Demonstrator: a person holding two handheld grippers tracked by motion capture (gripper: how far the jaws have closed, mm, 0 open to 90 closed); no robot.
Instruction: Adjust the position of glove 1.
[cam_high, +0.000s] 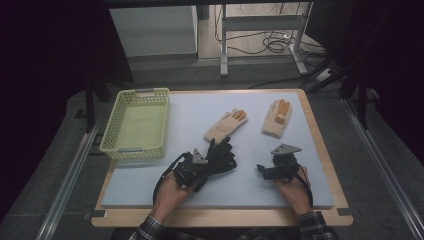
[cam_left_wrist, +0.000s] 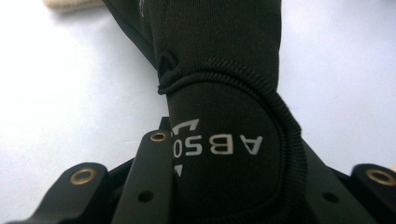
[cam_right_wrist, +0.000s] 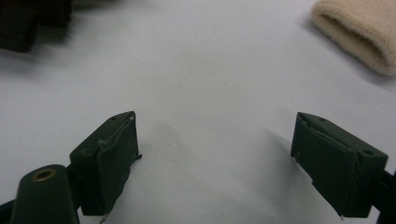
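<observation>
high view: left gripper (cam_high: 209, 161) clamps a black fabric glove (cam_high: 222, 154) near the bench's front edge; pale green plastic basket (cam_high: 136, 123) at the left edge holds nothing.
left gripper view: fingers pinch the glove's cuff (cam_left_wrist: 224, 154).
right gripper view: right gripper (cam_right_wrist: 215, 163) fingers wide apart, holding nothing.

Place: a lab or test room set up for recording, not a home.
Work surface: a wooden table (cam_high: 320, 150) topped with a pale grey foam mat (cam_high: 250, 190), laid out like a test bench.
Floor: grey carpet, with metal rails (cam_high: 65, 185) running along both sides of the table.
Background: the metal legs of a desk frame (cam_high: 224, 45) and loose cables (cam_high: 272, 42) lying on the floor.
Surroundings: dark curtains or screens closing in the sides.
</observation>
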